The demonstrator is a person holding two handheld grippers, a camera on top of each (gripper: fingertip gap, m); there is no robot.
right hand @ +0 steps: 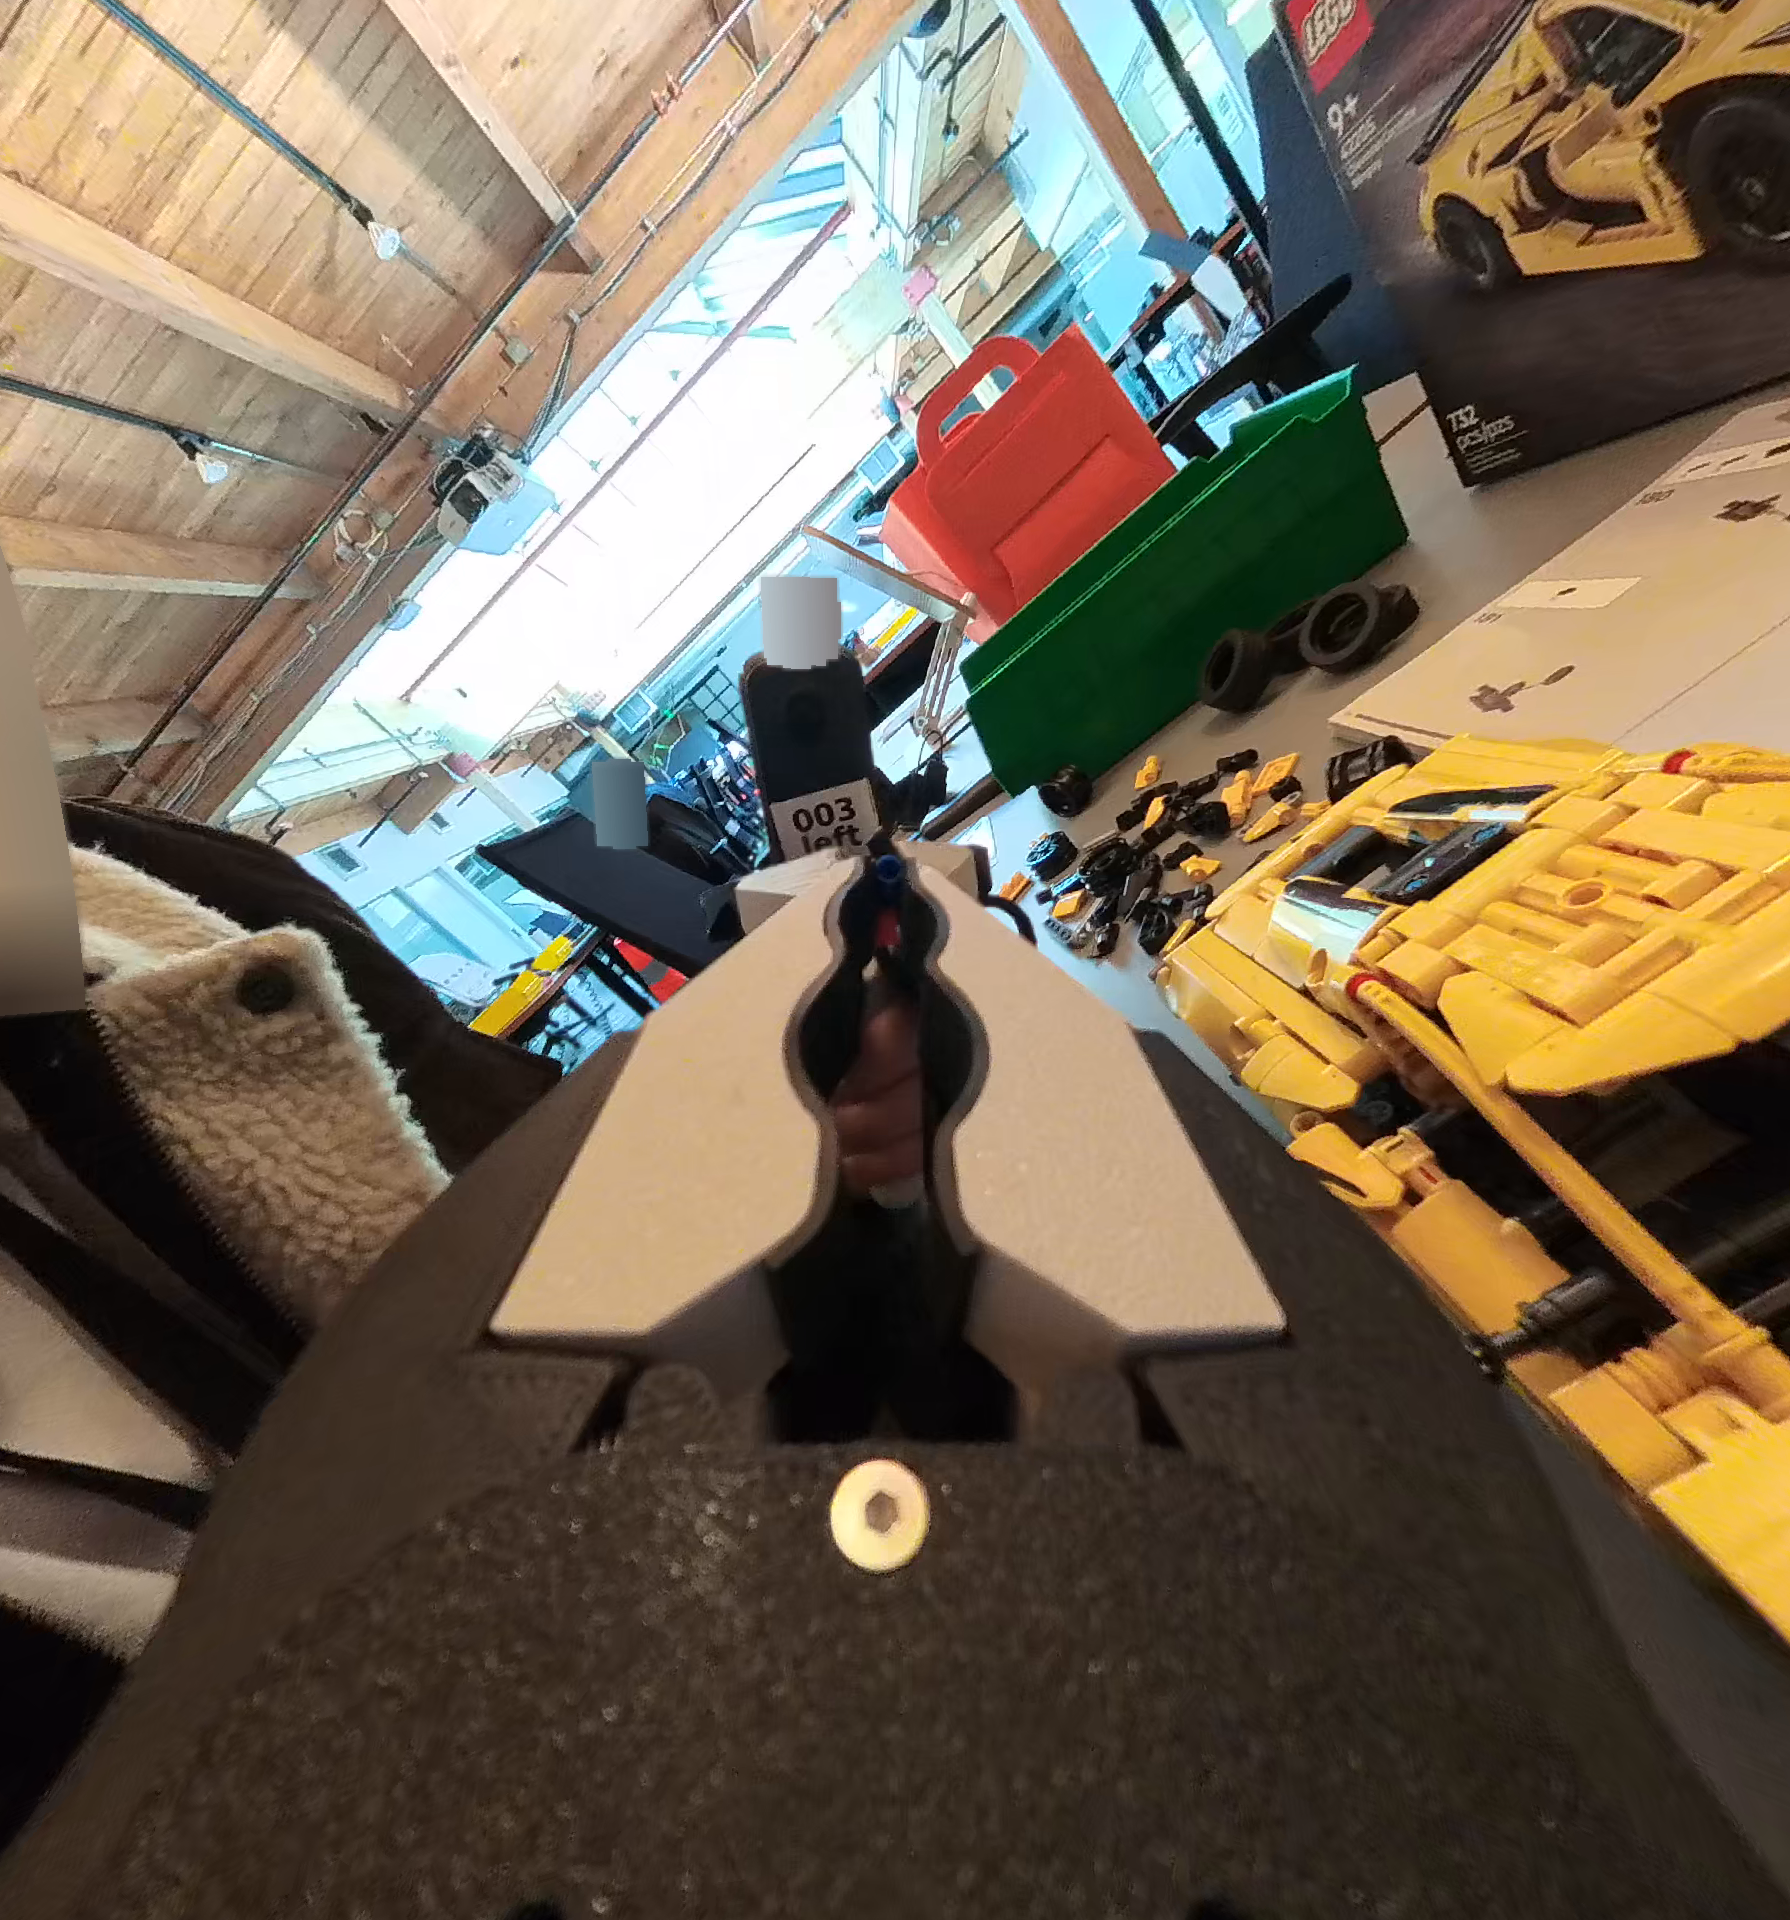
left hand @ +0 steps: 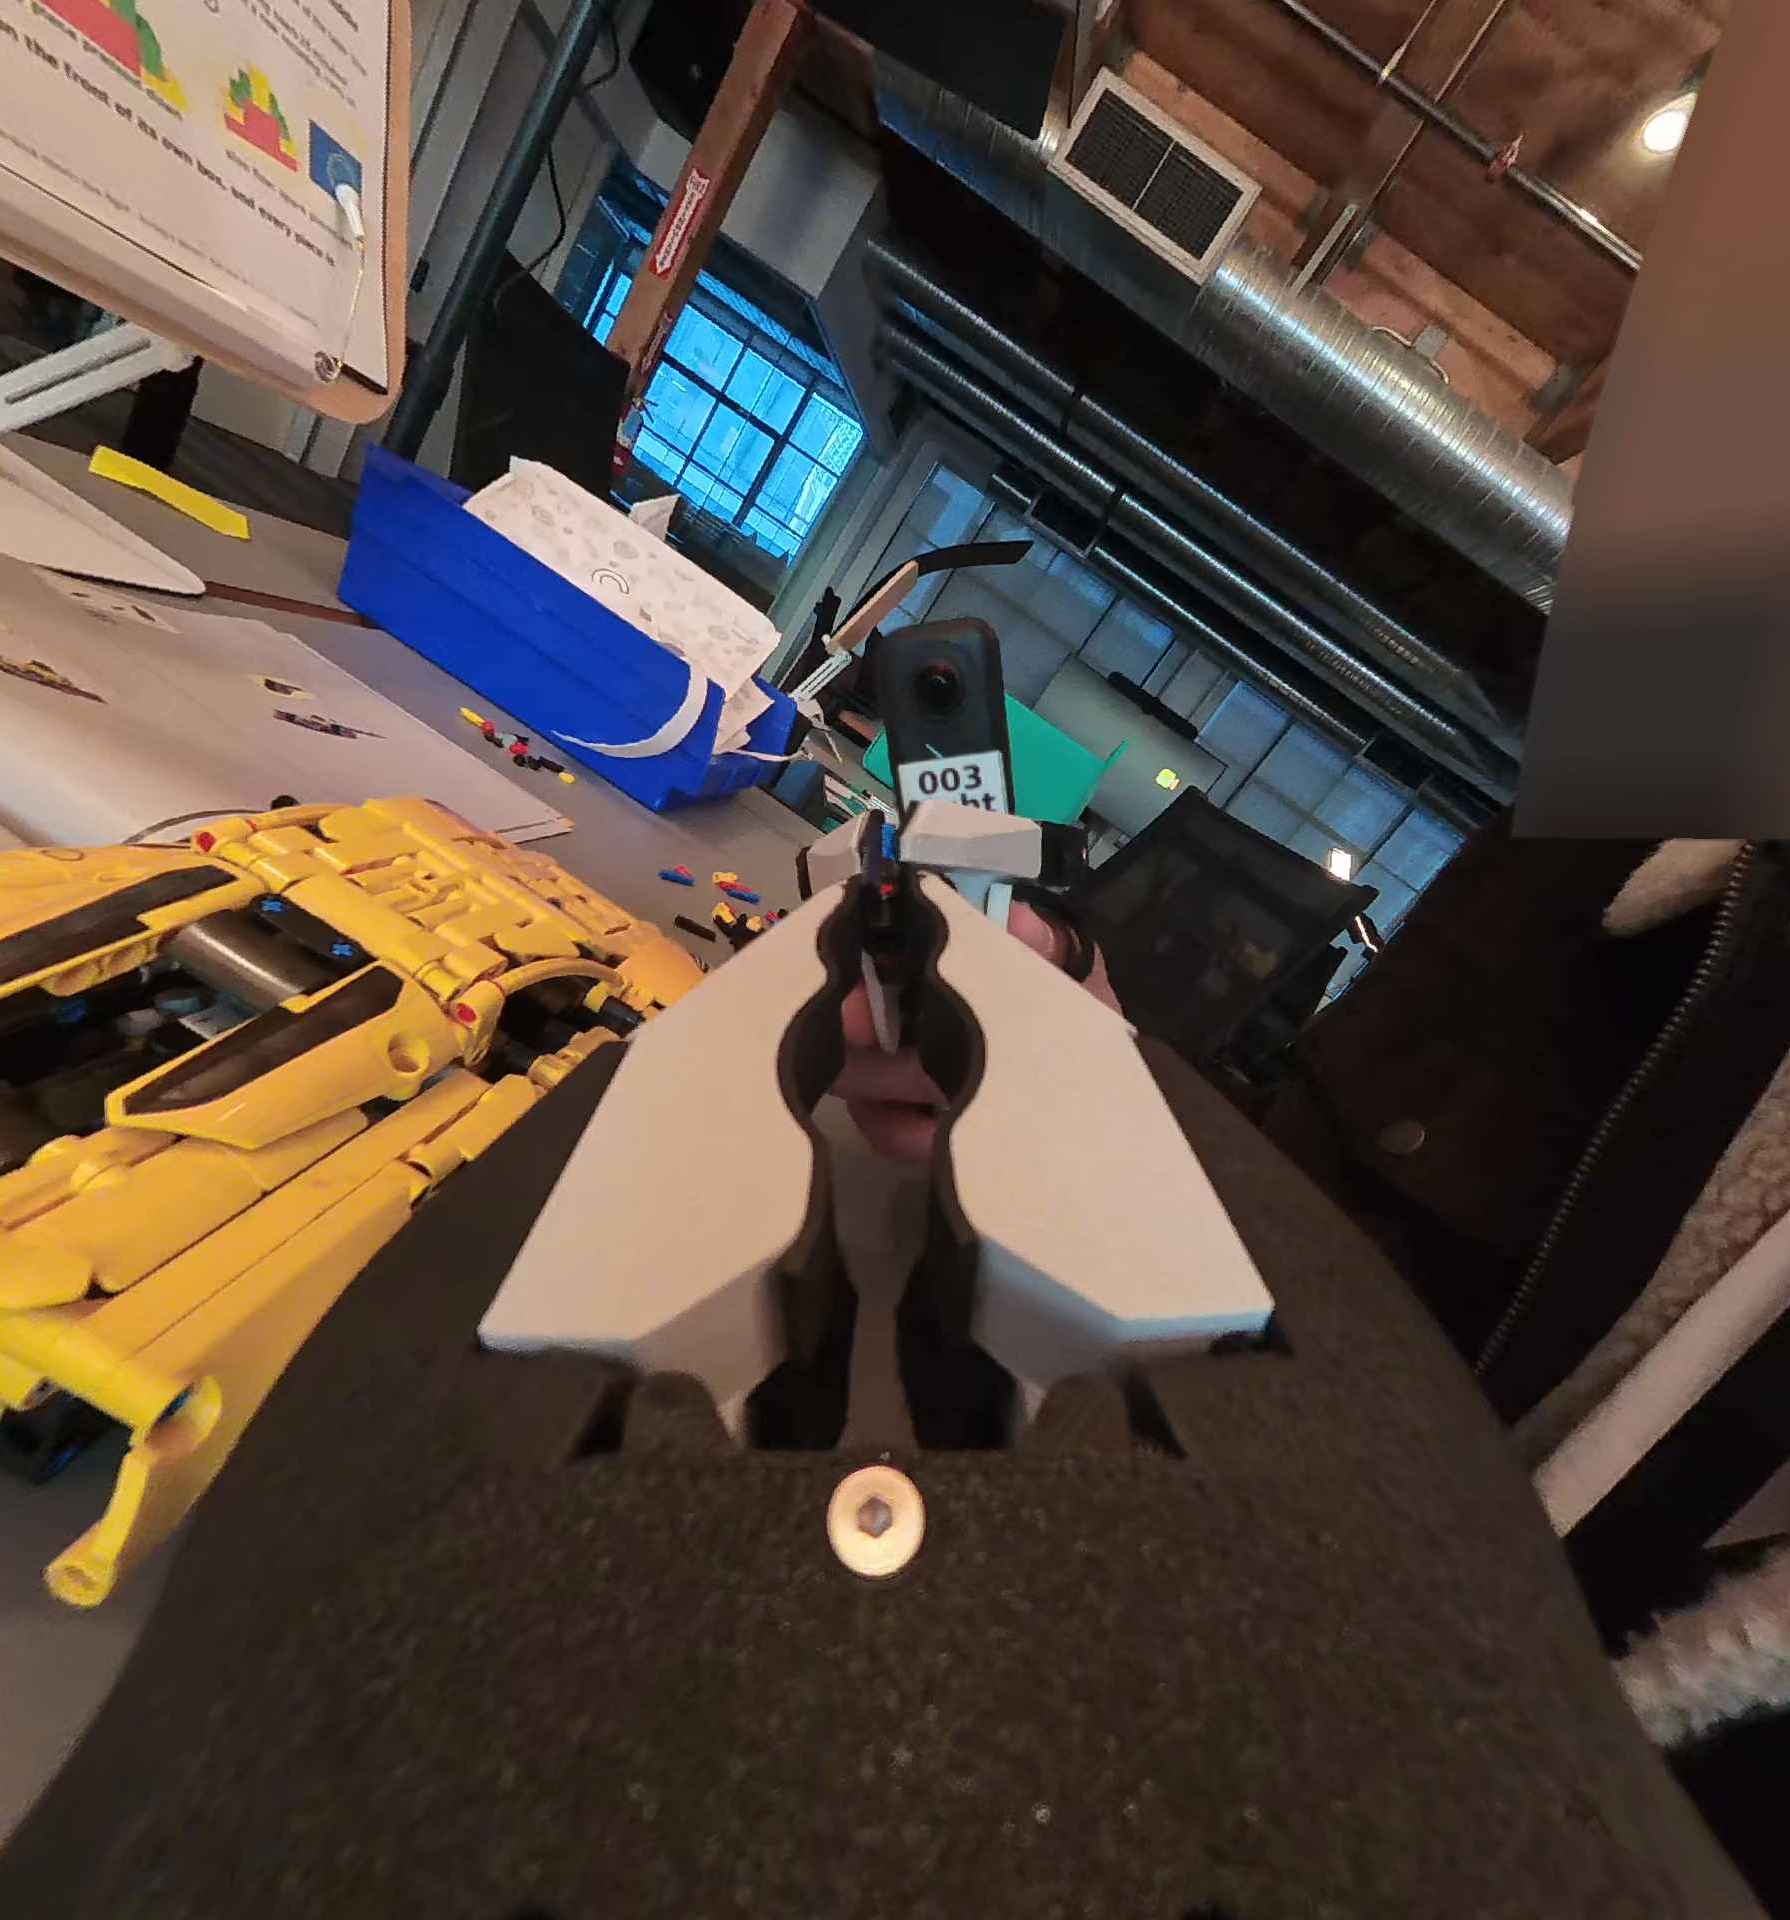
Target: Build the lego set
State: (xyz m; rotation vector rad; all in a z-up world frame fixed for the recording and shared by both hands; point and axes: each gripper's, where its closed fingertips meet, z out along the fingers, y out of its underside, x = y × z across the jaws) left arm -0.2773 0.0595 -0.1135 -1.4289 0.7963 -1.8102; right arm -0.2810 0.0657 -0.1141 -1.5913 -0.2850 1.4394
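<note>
Both grippers are raised above the table and meet tip to tip. My left gripper (left hand: 883, 899) is shut on a small black lego part (left hand: 880, 925) with red and blue bits. My right gripper (right hand: 886, 888) is shut on a small black part (right hand: 875, 961) with a blue pin (right hand: 889, 871) at its tip. I cannot tell whether they hold one joined part or two. Each view shows the other gripper's camera facing it, the right one (left hand: 938, 717) and the left one (right hand: 808, 738). The yellow lego car (left hand: 247, 1039) lies on the table beside them, and also shows in the right wrist view (right hand: 1556, 987).
Loose small pieces (left hand: 725, 909) (right hand: 1161, 831) lie by the car. There are black tyres (right hand: 1317, 634), a green bin (right hand: 1182, 592), a red box (right hand: 1016, 488), the set's box (right hand: 1597, 260), a blue bin (left hand: 517, 634), instruction sheets (left hand: 195, 707) and a board on a stand (left hand: 174, 156). The person's jacket (left hand: 1597, 1091) is close by. The tips of both grippers are at nearly the same place.
</note>
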